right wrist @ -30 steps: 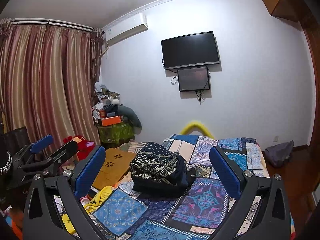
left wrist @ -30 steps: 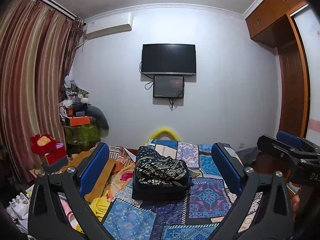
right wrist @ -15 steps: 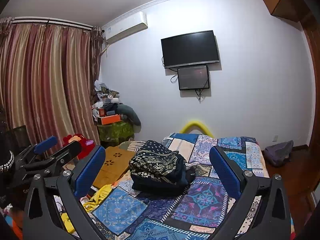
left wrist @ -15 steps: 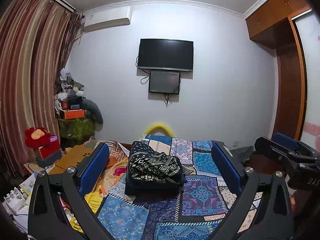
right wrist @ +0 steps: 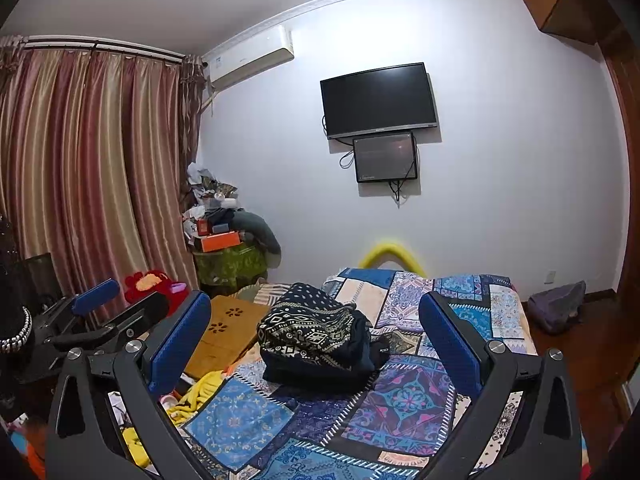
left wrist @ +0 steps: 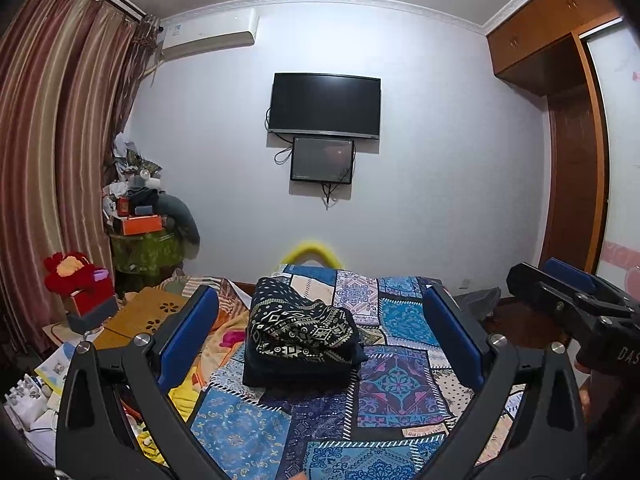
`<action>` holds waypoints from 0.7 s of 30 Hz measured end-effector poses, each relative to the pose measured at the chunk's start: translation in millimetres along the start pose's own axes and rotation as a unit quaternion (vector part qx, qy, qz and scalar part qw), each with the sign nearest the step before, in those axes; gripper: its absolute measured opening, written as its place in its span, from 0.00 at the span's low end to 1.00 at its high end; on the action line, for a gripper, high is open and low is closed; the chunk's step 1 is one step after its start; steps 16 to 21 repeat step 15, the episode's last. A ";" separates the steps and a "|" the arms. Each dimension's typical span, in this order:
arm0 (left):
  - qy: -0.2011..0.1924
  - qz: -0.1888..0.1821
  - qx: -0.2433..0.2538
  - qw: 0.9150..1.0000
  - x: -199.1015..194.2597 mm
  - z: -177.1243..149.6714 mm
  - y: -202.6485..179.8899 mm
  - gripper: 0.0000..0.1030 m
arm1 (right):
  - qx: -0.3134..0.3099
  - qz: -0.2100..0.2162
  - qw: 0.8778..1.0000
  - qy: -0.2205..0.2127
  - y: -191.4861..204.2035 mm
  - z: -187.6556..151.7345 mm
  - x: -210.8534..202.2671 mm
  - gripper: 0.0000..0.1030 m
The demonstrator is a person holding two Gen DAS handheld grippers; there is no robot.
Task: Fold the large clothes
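Left wrist view shows me the folded clothes (left wrist: 302,342) stacked as a neat bundle on the patchwork bedspread (left wrist: 404,380), a black-and-cream patterned piece on top of darker folded layers, sitting around the middle of the bed and well ahead of my left gripper (left wrist: 320,340). Its blue pads are spread wide with nothing between them. From the right wrist view, my right gripper (right wrist: 314,342) is just as wide apart and empty, and the same bundle (right wrist: 320,340) lies clear of it. I judge the folding of this pile done: edges look squared, nothing trails off except a small dark bit at its right side. Off the left edge of the bed I see yellow cloth (right wrist: 198,394) in a heap; whether that is next, I cannot tell.
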State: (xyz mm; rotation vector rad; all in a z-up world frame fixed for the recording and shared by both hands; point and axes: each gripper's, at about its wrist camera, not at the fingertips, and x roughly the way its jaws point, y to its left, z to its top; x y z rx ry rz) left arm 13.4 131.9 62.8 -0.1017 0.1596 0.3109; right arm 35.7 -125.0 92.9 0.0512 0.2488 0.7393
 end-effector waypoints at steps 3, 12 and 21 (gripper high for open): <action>0.000 -0.002 0.001 1.000 -0.2 -0.9 0.5 0.99 | 0.002 -0.001 1.000 0.001 0.1 0.0 0.4 1.00; 0.004 -0.002 0.003 1.000 1.3 -3.8 0.6 0.99 | 0.003 -0.002 1.000 0.004 1.4 -0.8 1.9 1.00; 0.005 -0.001 0.004 1.000 2.0 -4.5 1.3 0.99 | 0.002 -0.002 1.000 0.005 1.8 -0.9 3.1 1.00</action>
